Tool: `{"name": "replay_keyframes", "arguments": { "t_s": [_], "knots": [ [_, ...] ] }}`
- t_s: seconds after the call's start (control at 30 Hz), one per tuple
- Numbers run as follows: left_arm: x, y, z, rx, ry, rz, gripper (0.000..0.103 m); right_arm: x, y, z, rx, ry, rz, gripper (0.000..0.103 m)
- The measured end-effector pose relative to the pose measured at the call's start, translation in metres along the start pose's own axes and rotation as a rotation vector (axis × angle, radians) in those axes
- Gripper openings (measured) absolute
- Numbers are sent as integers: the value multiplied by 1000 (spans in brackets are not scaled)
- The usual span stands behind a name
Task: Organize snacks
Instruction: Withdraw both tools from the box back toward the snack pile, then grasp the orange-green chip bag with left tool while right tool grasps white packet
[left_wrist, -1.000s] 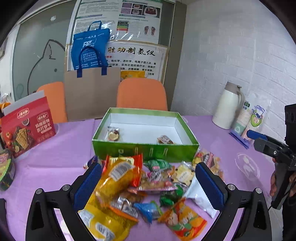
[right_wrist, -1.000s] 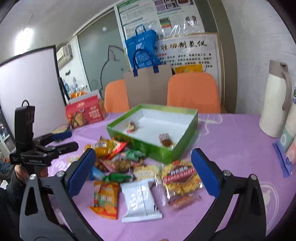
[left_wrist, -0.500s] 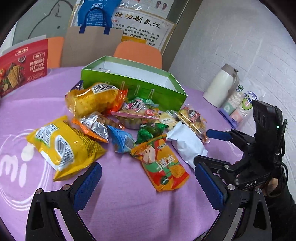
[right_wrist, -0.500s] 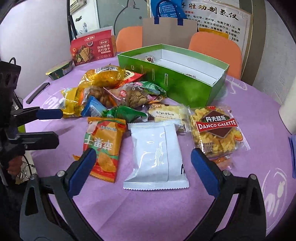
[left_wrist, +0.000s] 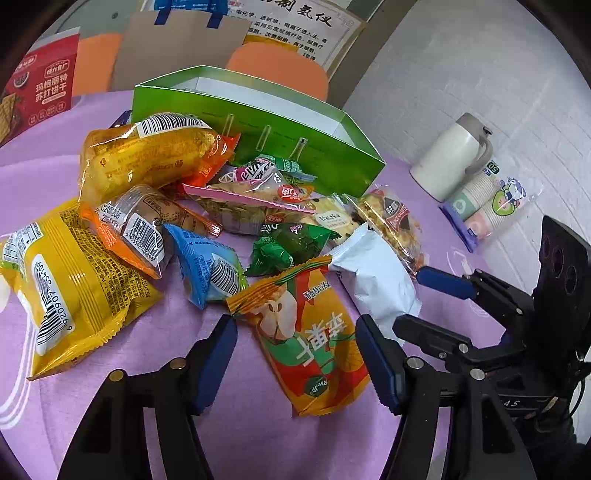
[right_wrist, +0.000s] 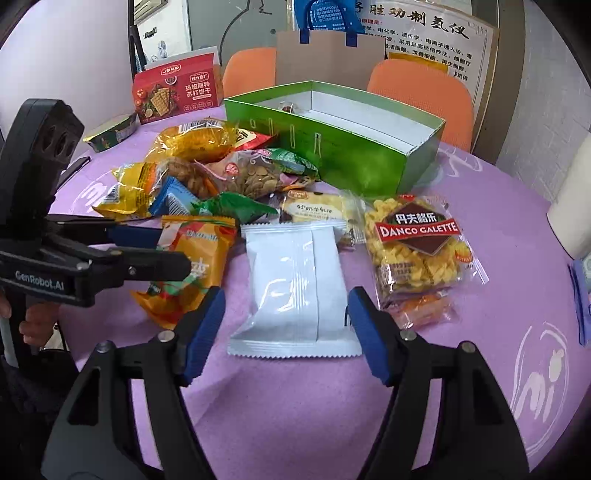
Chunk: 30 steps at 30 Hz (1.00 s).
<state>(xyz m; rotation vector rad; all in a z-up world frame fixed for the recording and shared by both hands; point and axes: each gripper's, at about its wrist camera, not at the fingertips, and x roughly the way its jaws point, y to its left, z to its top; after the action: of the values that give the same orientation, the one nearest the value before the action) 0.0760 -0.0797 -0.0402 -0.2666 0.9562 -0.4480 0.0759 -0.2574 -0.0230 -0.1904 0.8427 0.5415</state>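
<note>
Snacks are heaped on the purple counter (right_wrist: 461, 387) just in front of a green box (right_wrist: 354, 147), whose white inside is seen to hold a small wrapped piece near its far wall. In the heap are found an orange chip packet (left_wrist: 310, 332), a white packet (right_wrist: 293, 288), a Danco Galette bag (right_wrist: 417, 251), a small blue packet (left_wrist: 210, 266), a green packet (left_wrist: 288, 247), a yellow bag (left_wrist: 66, 295) and a large yellow-orange bag (left_wrist: 147, 151).

The left gripper (left_wrist: 293, 363) is held low over the counter with its jaws set wide on either side of the orange chip packet — no contact with the packet can be made out. The right gripper (right_wrist: 284, 328) is likewise spread wide, its blue pads flanking the lower half of the white packet, which lies flat on the counter — whether the pads touch it cannot be told.

A red cracker box (right_wrist: 173, 92) is stood at the far left of the counter, and a white thermos (left_wrist: 450, 158) with a sleeve of paper cups (left_wrist: 491, 199) beside it is placed at the right, well apart from the heap. Orange chairs (right_wrist: 421, 96) are seen behind the counter.
</note>
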Motion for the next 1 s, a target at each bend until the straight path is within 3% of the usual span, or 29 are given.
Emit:
{"name": "replay_keyframes", "arguments": {
  "t_s": [0.23,0.27,0.3,0.43,0.5,0.8,1.0],
  "knots": [
    [1,-2,0,15,-1,7,55,26,-4,2,16,81,-20,77],
    [2,-3,1,25,0,13,51,26,-4,0,25,91,-12,71],
    [3,-4,0,38,2,25,36,26,-5,-2,30,95,-5,67],
    [3,-4,-1,53,-2,29,32,20,-2,-3,31,84,-18,59],
    [-1,-2,-1,46,-17,21,23,19,-2,-3,38,85,-24,57],
    [-24,-8,-2,80,-49,-26,13,-11,3,6,42,8,-21,56],
    [-62,-19,15,134,-131,-58,13,-33,1,24,51,-67,-15,56]
  ]
}}
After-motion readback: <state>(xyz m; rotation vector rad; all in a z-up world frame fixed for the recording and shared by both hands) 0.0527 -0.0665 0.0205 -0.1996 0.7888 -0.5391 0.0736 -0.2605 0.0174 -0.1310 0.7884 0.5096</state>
